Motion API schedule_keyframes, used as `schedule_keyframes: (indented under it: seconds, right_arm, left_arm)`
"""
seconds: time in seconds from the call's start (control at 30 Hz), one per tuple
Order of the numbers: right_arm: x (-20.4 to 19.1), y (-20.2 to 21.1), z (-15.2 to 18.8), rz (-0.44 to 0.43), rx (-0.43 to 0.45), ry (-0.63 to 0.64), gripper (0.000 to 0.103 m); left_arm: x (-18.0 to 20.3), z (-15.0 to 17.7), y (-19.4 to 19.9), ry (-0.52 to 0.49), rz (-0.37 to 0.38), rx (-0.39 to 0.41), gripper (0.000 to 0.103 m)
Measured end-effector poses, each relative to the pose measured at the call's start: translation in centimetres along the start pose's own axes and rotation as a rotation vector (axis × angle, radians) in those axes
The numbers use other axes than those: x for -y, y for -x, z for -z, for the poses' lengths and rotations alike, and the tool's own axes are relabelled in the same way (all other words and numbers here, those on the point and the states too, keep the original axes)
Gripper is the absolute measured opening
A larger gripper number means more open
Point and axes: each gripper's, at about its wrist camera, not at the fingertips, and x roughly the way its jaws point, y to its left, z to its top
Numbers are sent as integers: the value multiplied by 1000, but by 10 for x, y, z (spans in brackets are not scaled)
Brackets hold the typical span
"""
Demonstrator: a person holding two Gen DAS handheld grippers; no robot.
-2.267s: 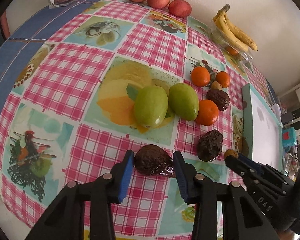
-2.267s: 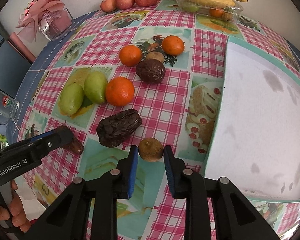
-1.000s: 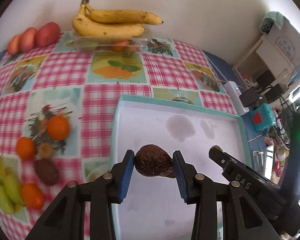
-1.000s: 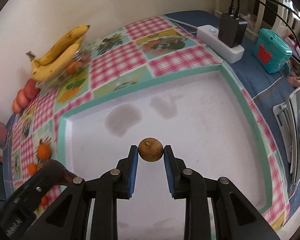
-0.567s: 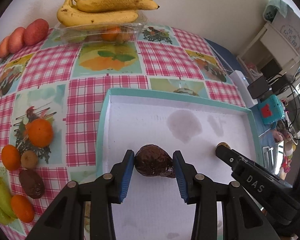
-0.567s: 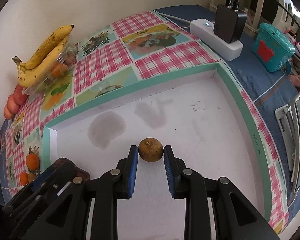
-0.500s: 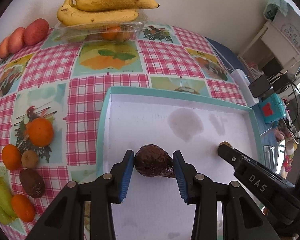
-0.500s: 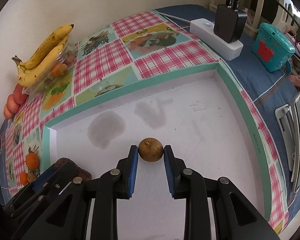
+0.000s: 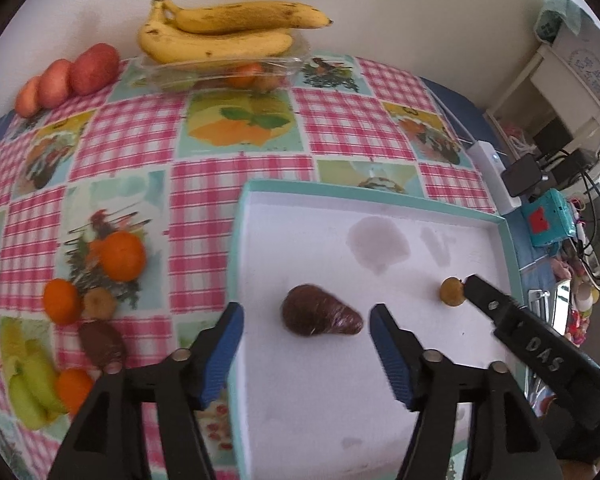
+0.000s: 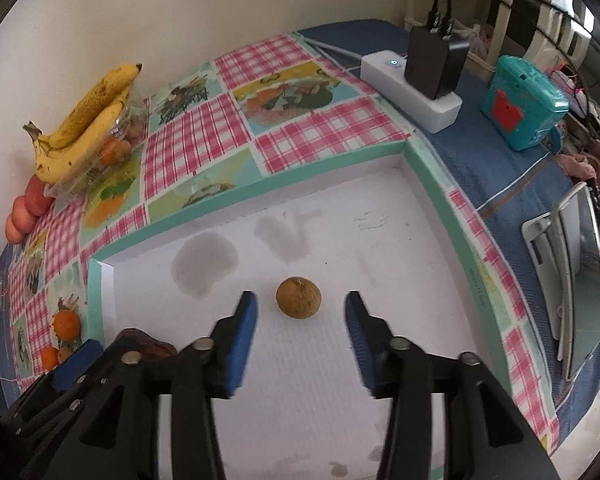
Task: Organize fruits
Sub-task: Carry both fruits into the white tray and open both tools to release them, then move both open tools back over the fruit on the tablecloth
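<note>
A pink-checked fruit-print cloth covers the surface [image 9: 236, 184], pushed against a pale wall, and on it sits the white tray [image 9: 380, 196] with its teal rim. My left hand-held gripper [image 9: 306, 320] is released, jaws spread wide either side of the dark wrinkled fruit [image 9: 320, 316], which lies on the tray floor touching neither pad. My right hand-held gripper [image 10: 300, 308] is likewise spread, with the small brown round fruit [image 10: 299, 297] resting free between its fingers, well apart from the dark one. The round fruit is the one I'd worry about: I judge that a brush from a pad as I pull back could set it rolling across the smooth tray floor. The two grippers also sit close side by side, so withdrawing carelessly could knock one against the other. Left of the tray wait the oranges [image 9: 122, 256], a second dark fruit [image 9: 102, 344] and green fruits [image 9: 32, 392]; the bananas [image 9: 220, 36] on a clear plastic box and red apples [image 9: 76, 76] lie by the wall. The tray's near-left rim stands between me and the remaining fruit.
</note>
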Motion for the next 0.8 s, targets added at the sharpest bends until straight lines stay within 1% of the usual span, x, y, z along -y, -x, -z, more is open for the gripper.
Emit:
schedule_keyframes:
  seconds: [0.03,0.07,0.13,0.17,0.2,0.23,0.27,0.47,0.53,0.63,0.73,0.8]
  right_arm:
    - [1,5,0,3,12,-3,61]
    - [2,7,-1,3,19,-5,62]
    - [4,14,-1,-4,35,-10,63]
    - [4,16,0,-7,40,-11,66]
    - [5,19,0,-8,45,-12,69]
    - [5,21,0,-7,50,-12,78]
    - [5,24,1,-6,59,-8,82]
    - [-4,36,6,-17,96,34,86]
    - [-9,38,8,-20,105,54,86]
    - [-15,43,11,-33,128,67,87]
    - [-20,47,11,-61,149,60,87]
    - [-24,48,11,-84,162,50,87]
  left_arm:
    - [-4,0,4,12,-17,3,80]
    - [-8,0,7,20,-30,9,83]
    - [-17,0,16,38,-62,25,92]
    - [-24,0,21,51,-82,39,95]
    - [-29,0,26,61,-96,49,99]
    - [-36,0,31,73,-115,64,103]
    - [-42,0,36,82,-132,77,103]
    - [-80,5,61,124,-244,148,103]
    - [-94,8,69,143,-260,175,103]
    - [-112,12,81,187,-251,214,103]
    - [-130,16,97,235,-226,290,103]
    - [-140,19,111,256,-224,359,103]
